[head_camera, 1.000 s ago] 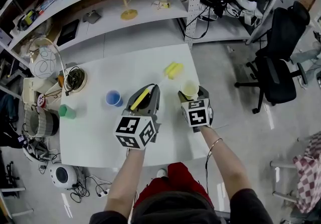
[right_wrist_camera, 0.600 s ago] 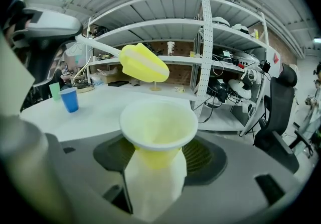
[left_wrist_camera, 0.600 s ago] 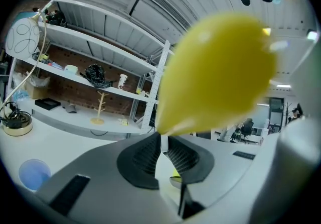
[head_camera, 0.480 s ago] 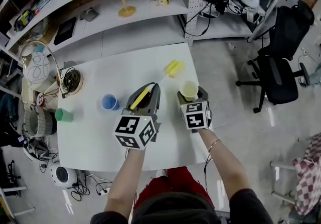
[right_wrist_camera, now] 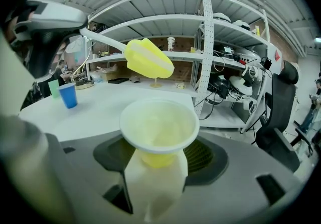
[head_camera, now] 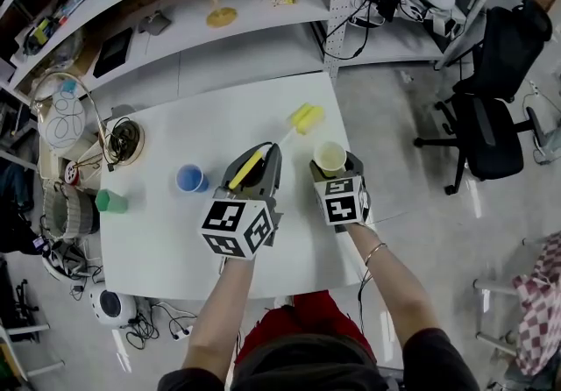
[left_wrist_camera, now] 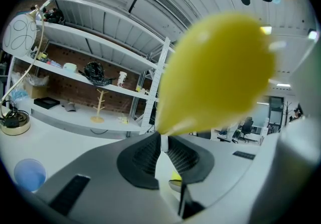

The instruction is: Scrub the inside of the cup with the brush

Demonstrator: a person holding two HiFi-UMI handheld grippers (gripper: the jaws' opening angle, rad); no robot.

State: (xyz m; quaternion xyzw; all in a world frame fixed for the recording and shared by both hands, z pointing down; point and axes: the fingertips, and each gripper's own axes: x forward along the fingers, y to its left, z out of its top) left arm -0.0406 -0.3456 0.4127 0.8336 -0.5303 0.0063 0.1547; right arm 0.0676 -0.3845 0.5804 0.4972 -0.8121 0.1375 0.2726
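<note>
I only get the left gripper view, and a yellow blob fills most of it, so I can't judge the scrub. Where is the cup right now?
Observer: The yellow cup sits in the right gripper, with the jaws shut on its lower part and its open mouth showing in the head view.
Operator: Is the brush inside it?
Observer: No. In the right gripper view the brush hangs above and beyond the rim, clear of the cup.
Operator: I can see a blue cup. Is there anything else on the table?
Observer: A green cup stands near the left edge of the white table, beyond the blue cup.
</note>
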